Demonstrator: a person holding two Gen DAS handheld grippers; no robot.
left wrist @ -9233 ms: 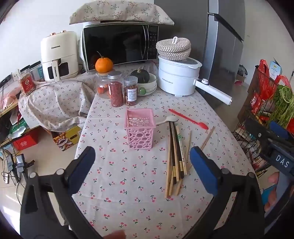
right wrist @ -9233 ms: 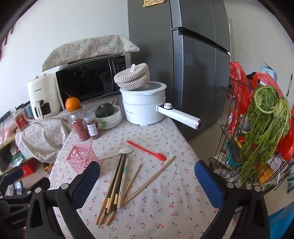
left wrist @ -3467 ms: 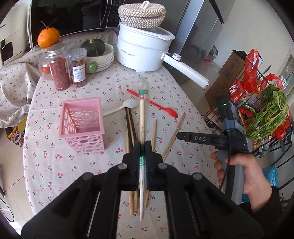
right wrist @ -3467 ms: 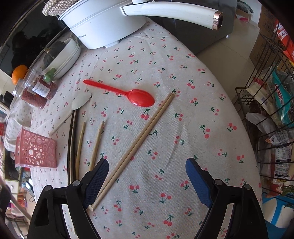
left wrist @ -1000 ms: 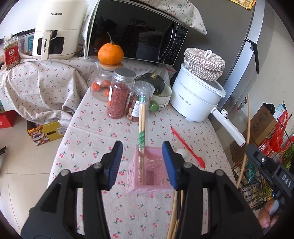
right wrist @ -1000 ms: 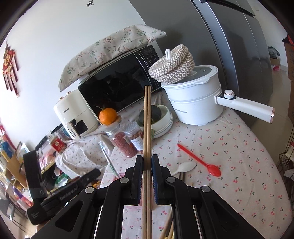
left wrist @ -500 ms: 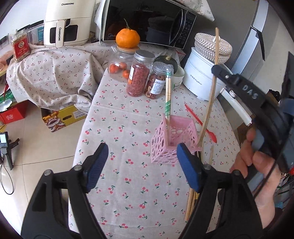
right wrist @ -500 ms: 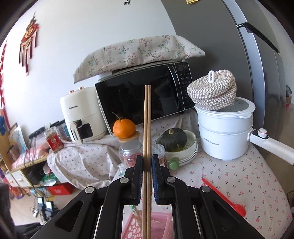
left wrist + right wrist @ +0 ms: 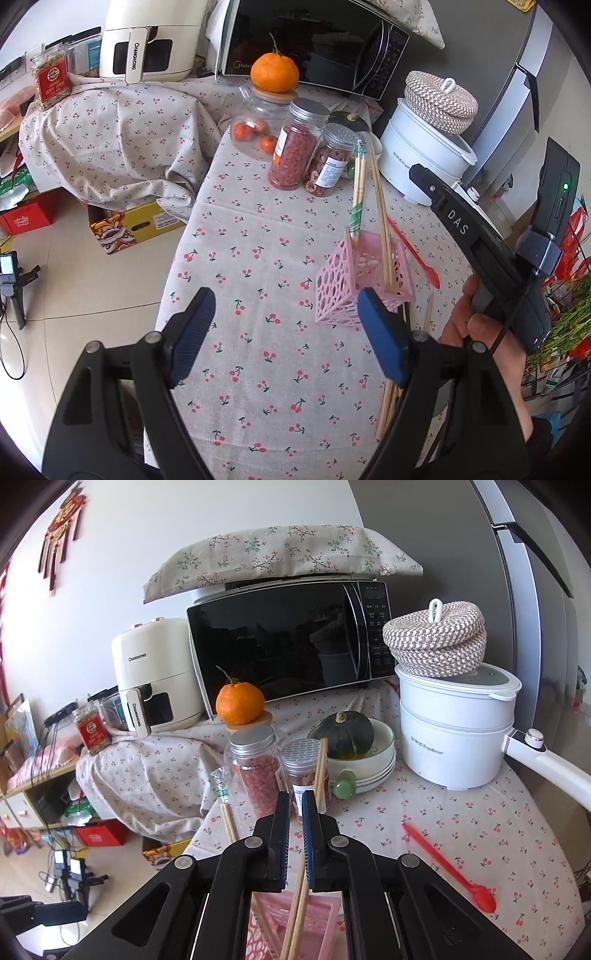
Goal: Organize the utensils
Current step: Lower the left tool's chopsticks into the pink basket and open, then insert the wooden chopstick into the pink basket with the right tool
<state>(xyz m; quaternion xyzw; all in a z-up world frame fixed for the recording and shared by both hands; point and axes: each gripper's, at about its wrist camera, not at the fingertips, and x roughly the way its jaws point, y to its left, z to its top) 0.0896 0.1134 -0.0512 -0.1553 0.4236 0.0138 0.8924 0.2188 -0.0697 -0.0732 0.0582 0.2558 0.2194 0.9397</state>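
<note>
The pink basket stands on the cherry-print cloth. Green-wrapped chopsticks lean in it. Two bare wooden chopsticks also stand in it, tilted. They pass just beyond my right gripper, behind its right pad. That gripper is shut, and the thin slit between its pads is empty. Seen from the left wrist, its black finger is clear of the sticks. My left gripper is wide open and empty, near and left of the basket.
More loose chopsticks lie beside the basket, with a red spoon to its right. Jars, a white pot and a squash bowl crowd the back. The table's left edge drops to the floor.
My left jaws spread wide and drew back, leaving the wrapped chopsticks in the basket. The wooden chopsticks went from upright between the right pads to tilted and lower, standing in the basket.
</note>
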